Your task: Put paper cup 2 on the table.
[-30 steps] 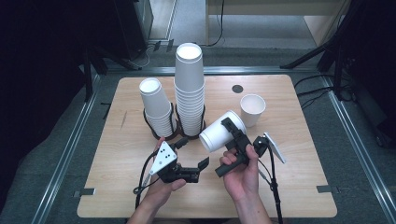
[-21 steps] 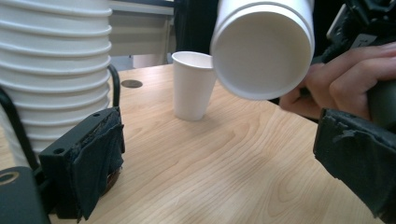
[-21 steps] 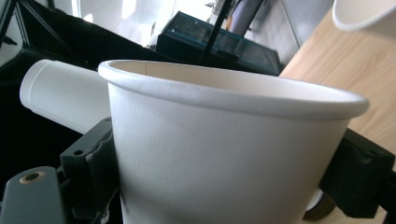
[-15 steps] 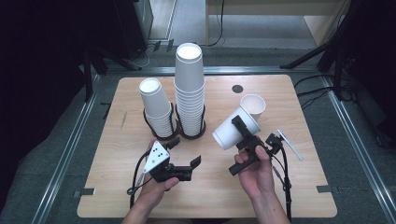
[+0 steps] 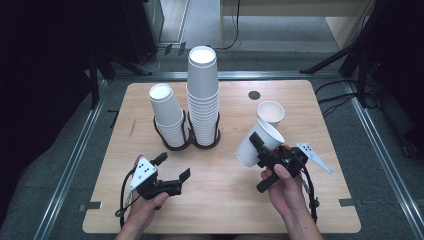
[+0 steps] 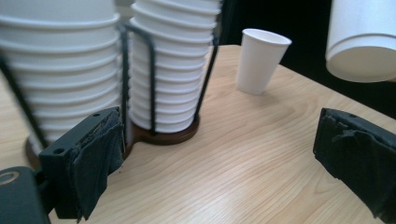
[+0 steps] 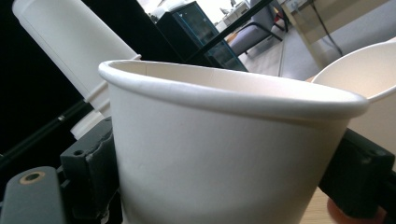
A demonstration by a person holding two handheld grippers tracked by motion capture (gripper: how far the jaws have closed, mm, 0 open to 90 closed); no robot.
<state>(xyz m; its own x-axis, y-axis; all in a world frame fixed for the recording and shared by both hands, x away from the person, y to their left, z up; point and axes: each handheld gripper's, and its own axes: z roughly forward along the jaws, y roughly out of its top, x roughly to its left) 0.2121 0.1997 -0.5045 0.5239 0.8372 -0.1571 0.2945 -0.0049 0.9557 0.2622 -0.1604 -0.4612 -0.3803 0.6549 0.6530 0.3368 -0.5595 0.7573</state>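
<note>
My right gripper (image 5: 263, 148) is shut on a white paper cup (image 5: 248, 150), held tilted above the table's right half; in the right gripper view its wall (image 7: 224, 154) sits between both pads. Just behind it a single white cup (image 5: 270, 114) stands upright on the table. Two stacks of white cups, a tall one (image 5: 203, 95) and a shorter one (image 5: 167, 112), sit in a dark wire holder (image 5: 190, 145). My left gripper (image 5: 173, 166) is open near the front left, with nothing between its fingers (image 6: 93, 158).
The wooden table (image 5: 220, 210) has a small dark round hole (image 5: 254, 95) near its back edge. Metal rails and dark floor surround it. In the left gripper view the held cup (image 6: 362, 42) hangs at upper right, above the single cup (image 6: 259, 60).
The right gripper has carried the cup to the right, closer to the single cup. The left gripper has slid left, away from the middle of the table.
</note>
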